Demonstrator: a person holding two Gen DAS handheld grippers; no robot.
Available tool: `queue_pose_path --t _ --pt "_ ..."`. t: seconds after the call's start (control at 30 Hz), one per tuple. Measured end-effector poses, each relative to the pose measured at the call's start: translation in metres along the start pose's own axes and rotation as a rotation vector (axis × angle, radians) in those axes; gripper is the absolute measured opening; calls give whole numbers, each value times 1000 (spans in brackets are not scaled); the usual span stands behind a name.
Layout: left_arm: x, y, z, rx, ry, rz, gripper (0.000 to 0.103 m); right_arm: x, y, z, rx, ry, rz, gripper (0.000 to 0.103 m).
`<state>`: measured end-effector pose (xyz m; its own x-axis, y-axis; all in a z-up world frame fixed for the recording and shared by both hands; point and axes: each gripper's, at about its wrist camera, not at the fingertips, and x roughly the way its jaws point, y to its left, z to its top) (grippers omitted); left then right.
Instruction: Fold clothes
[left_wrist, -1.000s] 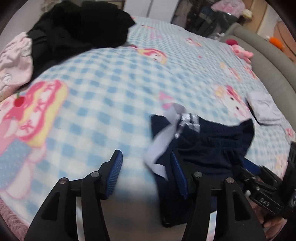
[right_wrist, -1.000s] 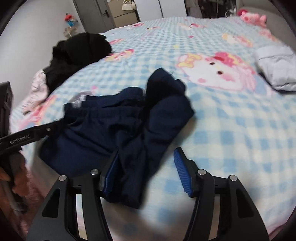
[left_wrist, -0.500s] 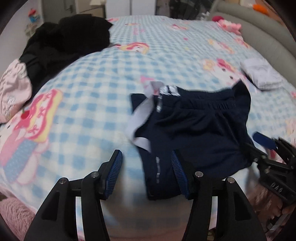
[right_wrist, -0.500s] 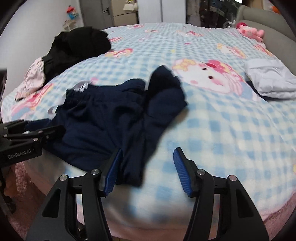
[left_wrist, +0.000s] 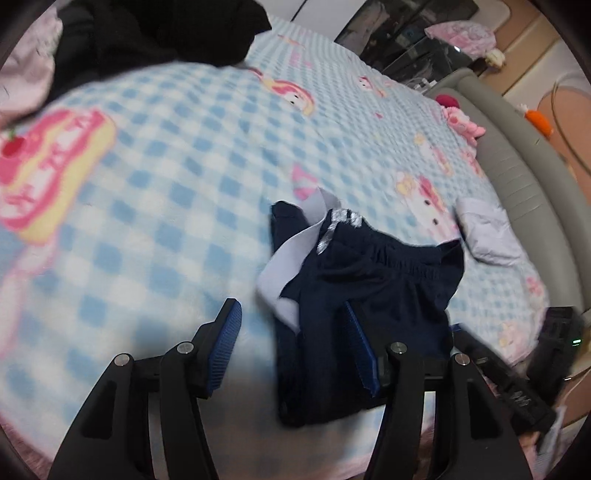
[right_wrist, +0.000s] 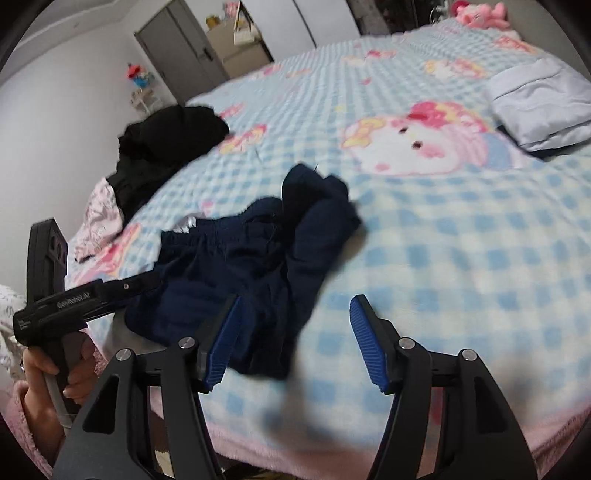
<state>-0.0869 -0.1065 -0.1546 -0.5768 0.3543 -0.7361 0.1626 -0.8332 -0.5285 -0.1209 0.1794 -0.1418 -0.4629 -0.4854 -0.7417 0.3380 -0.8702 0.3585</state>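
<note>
Crumpled navy shorts (left_wrist: 369, 280) with a white pocket lining (left_wrist: 291, 258) turned out lie near the front edge of the blue checked bed. My left gripper (left_wrist: 295, 347) is open, low over the shorts' left edge, its right finger above the dark cloth. In the right wrist view the shorts (right_wrist: 251, 266) lie bunched, one leg folded up. My right gripper (right_wrist: 295, 339) is open, its left finger over the shorts' lower edge. The left gripper (right_wrist: 144, 282) shows at the shorts' left side.
A black clothes pile (left_wrist: 155, 33) and a pink garment (left_wrist: 22, 70) lie at the bed's far left. A folded white garment (right_wrist: 539, 107) lies at the right. A grey padded bed frame (left_wrist: 524, 177) and a pink plush toy (left_wrist: 461, 122) run along the right.
Both grippers have shifted a little over the shorts, the left one moving lower and leftwards. The shorts stay crumpled in about the same place. Both stay open.
</note>
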Motion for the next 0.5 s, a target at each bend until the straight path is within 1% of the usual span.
queue_pose_path --t 0.07,0.1,0.17,0.2,0.23,0.27,0.3,0.33,0.37,0.4,0.5 --pt "3 -5 2 10 1 -62 59 17 2 6 6 33 13 62" --pt "5 -8 3 24 5 -77 59 22 4 8 3 37 17 65" --pt "11 -14 3 57 24 -65 59 38 10 13 -25 54 10 70" --pt "18 -14 1 70 44 -32 58 44 13 14 -33 69 0 70" --pt "27 -15 -1 83 61 12 54 50 18 16 -53 89 -9 70" --pt "32 -17 -3 98 53 57 38 56 23 18 -73 109 -15 67" --pt "30 -22 -5 117 33 85 25 55 28 19 -81 115 1 50" --pt "26 -29 -6 135 19 96 20 54 33 21 -90 122 18 39" --pt "21 -37 -7 152 11 105 14 52 37 22 -98 128 34 25" --pt "16 -45 -7 163 8 97 12 46 40 24 -96 118 45 16" --pt "4 -73 -4 190 15 40 11 11 43 35 -97 38 66 12"
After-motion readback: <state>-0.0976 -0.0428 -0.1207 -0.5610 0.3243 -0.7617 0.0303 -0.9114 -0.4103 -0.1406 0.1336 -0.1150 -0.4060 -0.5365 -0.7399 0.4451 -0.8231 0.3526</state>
